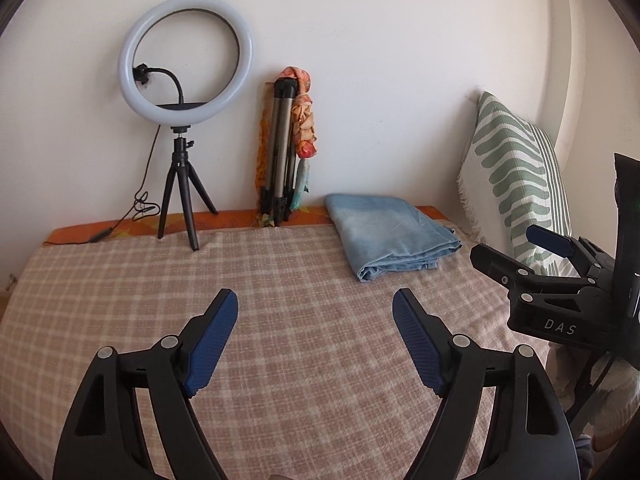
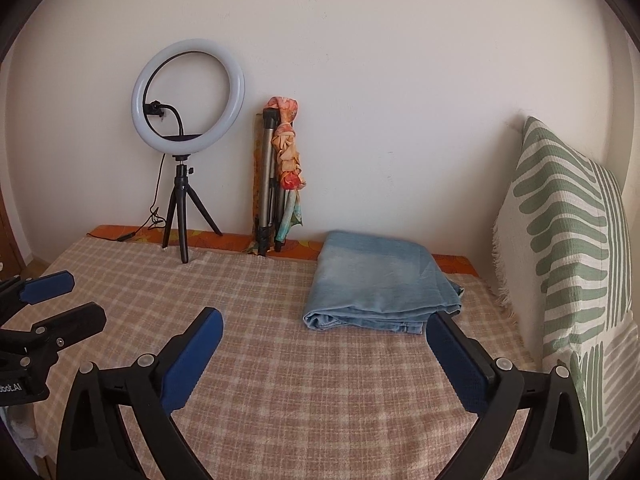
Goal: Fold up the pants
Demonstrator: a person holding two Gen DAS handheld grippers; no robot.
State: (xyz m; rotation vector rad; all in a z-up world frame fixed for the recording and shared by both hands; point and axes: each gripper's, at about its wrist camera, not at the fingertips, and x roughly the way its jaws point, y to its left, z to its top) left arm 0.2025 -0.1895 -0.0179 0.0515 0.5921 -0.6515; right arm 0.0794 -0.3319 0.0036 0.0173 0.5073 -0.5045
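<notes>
the light blue denim pants point(image 2: 380, 284) lie folded into a compact rectangle at the far right of the bed, on the beige checked blanket point(image 2: 280, 380), near the green-and-white leaf-patterned cushion point(image 2: 568, 248). the left gripper point(image 1: 316, 308) hovers over the near blanket with its blue-padded fingers spread wide, holding nothing. the right gripper point(image 2: 324, 320) is likewise spread and empty, its right fingertip just in front of the pants' near edge. a white ring light on a black tripod point(image 2: 188, 96) stands far left against the wall, beside a folded grey tripod draped with an orange floral cloth point(image 2: 276, 176).
</notes>
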